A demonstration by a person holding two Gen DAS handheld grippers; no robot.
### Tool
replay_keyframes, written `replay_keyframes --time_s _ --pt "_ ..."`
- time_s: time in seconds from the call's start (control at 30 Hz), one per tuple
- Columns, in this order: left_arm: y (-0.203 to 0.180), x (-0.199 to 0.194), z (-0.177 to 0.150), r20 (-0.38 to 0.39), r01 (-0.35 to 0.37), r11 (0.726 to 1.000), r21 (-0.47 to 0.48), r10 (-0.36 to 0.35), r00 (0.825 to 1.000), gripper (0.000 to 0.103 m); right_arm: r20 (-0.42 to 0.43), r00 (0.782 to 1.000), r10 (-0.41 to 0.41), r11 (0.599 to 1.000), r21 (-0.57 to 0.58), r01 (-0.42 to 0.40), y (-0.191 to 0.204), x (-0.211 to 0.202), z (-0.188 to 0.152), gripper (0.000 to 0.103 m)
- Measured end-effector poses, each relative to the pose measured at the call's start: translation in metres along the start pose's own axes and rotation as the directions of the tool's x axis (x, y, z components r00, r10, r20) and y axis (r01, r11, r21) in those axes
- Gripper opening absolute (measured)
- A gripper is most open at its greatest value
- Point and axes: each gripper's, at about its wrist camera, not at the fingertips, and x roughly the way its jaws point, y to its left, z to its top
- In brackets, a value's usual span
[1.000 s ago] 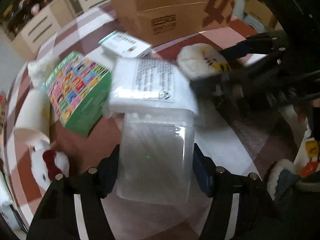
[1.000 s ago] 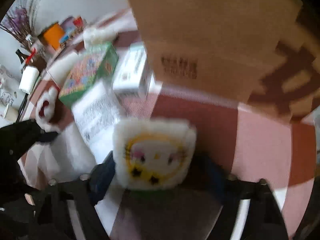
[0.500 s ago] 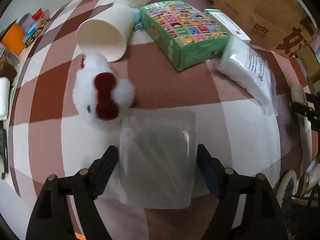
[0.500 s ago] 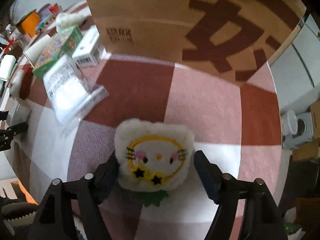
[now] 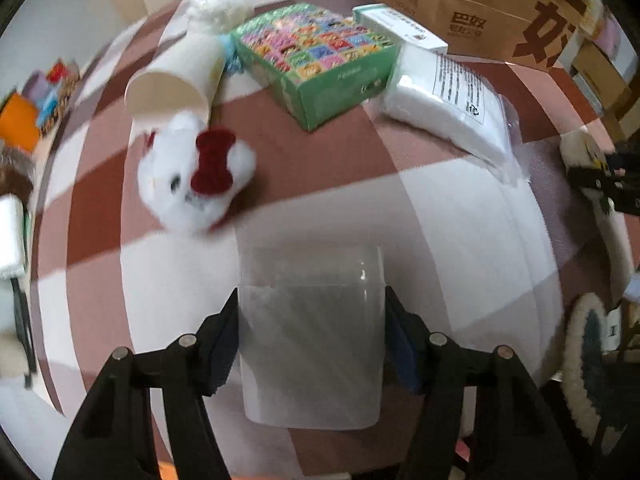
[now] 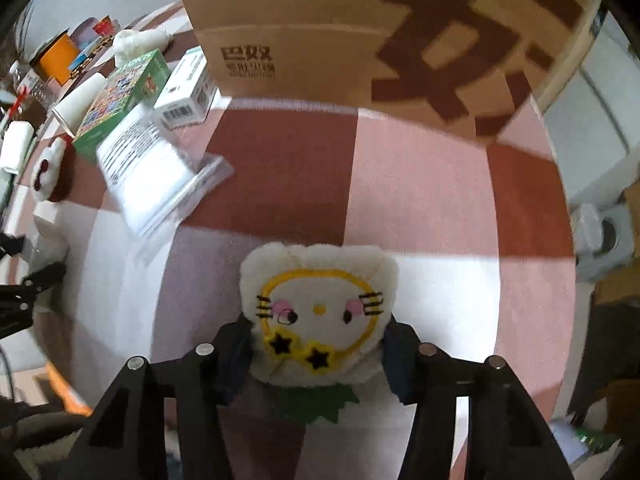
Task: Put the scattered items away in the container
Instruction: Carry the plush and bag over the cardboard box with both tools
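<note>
My left gripper (image 5: 312, 336) is shut on a clear plastic container (image 5: 312, 336) and holds it over the checked tablecloth (image 5: 440, 220). My right gripper (image 6: 318, 344) is shut on a white plush cat face with yellow star glasses (image 6: 318, 312). On the cloth lie a white plush with a red bow (image 5: 196, 176), a paper cup on its side (image 5: 176, 76), a green patterned box (image 5: 316, 60), a white and green carton (image 5: 400, 26) and a bag of white pads (image 5: 448, 100). The right gripper with its plush shows at the right edge of the left wrist view (image 5: 588, 160).
A large brown cardboard box (image 6: 360, 28) stands at the far side of the table. The patterned box (image 6: 128, 88), the carton (image 6: 188, 92) and the bag (image 6: 152, 164) lie left of the right gripper. Coloured clutter (image 5: 36, 108) sits beyond the left table edge.
Both grippers have pulled back from the items, each keeping its hold. The left wrist view has swung from the bag towards the bow plush and cup. The right plush has come away from the cardboard box.
</note>
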Motion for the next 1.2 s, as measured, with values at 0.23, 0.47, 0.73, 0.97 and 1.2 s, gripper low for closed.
replay_keyframes --time_s 0.23,0.47,0.73,0.97,1.2 --pt "0.024 -0.057 0.025 0.093 0.039 0.996 -0.078 -0.032 0.995 0.065 0.120 0.993 -0.022 1.000 -0.008 0.023 0.006 -0.079 0.023 0.055" --pt "0.007 -0.152 0.094 0.305 0.073 0.992 -0.104 -0.038 0.952 0.065 0.370 0.929 -0.027 1.000 0.023 0.020 -0.028 -0.145 0.072 0.055" --pt "-0.055 -0.227 0.164 0.454 0.110 0.993 0.035 -0.114 0.884 0.065 0.536 0.842 -0.062 0.996 0.087 0.018 -0.038 -0.210 0.106 0.055" --pt "-0.106 -0.243 0.189 0.489 0.108 0.988 0.113 -0.150 0.859 0.065 0.582 0.807 -0.106 0.993 0.096 0.061 -0.051 -0.230 0.119 0.055" --pt "-0.131 -0.229 0.214 0.450 0.091 0.986 0.140 -0.145 0.881 0.065 0.574 0.811 -0.115 0.992 0.106 0.065 -0.063 -0.224 0.139 0.055"
